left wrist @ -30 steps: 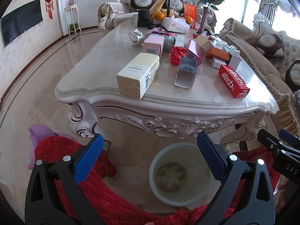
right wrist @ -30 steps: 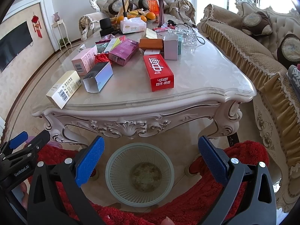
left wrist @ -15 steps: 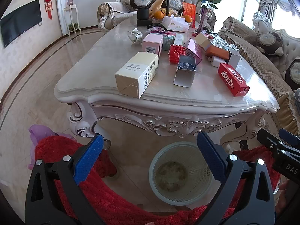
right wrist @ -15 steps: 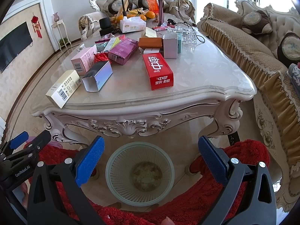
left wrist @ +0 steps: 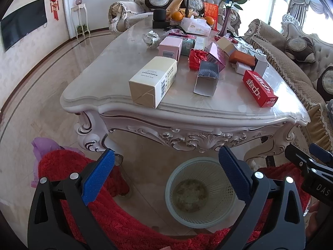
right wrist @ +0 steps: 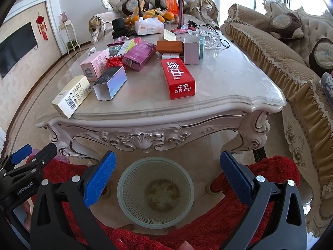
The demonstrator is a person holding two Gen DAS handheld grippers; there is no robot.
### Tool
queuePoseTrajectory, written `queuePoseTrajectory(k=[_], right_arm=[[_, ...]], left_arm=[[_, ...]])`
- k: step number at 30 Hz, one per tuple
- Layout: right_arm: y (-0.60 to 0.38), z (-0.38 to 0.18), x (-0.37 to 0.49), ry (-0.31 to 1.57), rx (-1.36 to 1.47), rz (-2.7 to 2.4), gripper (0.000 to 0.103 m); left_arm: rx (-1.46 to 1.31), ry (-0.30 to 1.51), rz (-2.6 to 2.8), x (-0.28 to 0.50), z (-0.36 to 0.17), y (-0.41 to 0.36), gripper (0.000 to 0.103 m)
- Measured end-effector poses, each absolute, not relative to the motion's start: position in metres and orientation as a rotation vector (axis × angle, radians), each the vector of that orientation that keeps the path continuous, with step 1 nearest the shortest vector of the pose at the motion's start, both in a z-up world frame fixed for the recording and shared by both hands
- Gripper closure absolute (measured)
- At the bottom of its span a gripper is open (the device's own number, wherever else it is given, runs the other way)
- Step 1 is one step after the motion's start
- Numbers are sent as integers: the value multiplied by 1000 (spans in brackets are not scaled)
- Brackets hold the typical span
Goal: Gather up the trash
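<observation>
A pale mesh waste basket [left wrist: 200,193] stands on the floor before the marble table [left wrist: 187,108]; it also shows in the right wrist view [right wrist: 155,191]. Empty boxes lie on the table: a cream box [left wrist: 153,81], a silver open box [left wrist: 206,78], a red box [left wrist: 259,88] [right wrist: 178,79], a pink box [right wrist: 94,65] and a red crumpled wrapper [left wrist: 195,57]. My left gripper [left wrist: 166,175] is open and empty above the floor, left of the basket. My right gripper [right wrist: 165,177] is open and empty over the basket.
A tissue box [right wrist: 148,27], oranges [right wrist: 168,15], a vase of roses [left wrist: 228,20] and glasses [right wrist: 210,38] stand at the table's far end. Sofas [right wrist: 281,48] line the right side. Red fluffy fabric [left wrist: 116,214] lies below both grippers.
Both grippers have risen slightly and edged toward the table, so its top shows a little lower and larger. Both stay open and empty.
</observation>
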State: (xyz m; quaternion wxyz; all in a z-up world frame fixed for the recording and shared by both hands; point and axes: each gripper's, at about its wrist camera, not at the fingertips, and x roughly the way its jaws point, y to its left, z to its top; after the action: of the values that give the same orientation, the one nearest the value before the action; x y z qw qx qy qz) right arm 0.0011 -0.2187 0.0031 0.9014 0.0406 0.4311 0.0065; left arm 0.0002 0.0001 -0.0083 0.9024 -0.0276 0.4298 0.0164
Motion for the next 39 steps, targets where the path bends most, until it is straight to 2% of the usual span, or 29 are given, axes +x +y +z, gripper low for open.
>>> queuePoseTrajectory(k=[13, 21, 25, 30, 39], right_arm=[[-221, 3, 0, 887, 86, 17, 7], [-226, 7, 6, 756, 138, 163, 7], [-240, 10, 23, 632, 141, 159, 7], [-249, 13, 65, 571, 59, 179, 7], [-251, -21, 137, 670, 0, 221, 7]], left_arm=[[-72, 887, 24, -3, -6, 0, 6], [-93, 794, -5, 6, -6, 14, 6], [31, 661, 44, 30, -1, 27, 6], [23, 628, -80, 75, -5, 39, 6], [56, 651, -90, 132, -29, 33, 6]])
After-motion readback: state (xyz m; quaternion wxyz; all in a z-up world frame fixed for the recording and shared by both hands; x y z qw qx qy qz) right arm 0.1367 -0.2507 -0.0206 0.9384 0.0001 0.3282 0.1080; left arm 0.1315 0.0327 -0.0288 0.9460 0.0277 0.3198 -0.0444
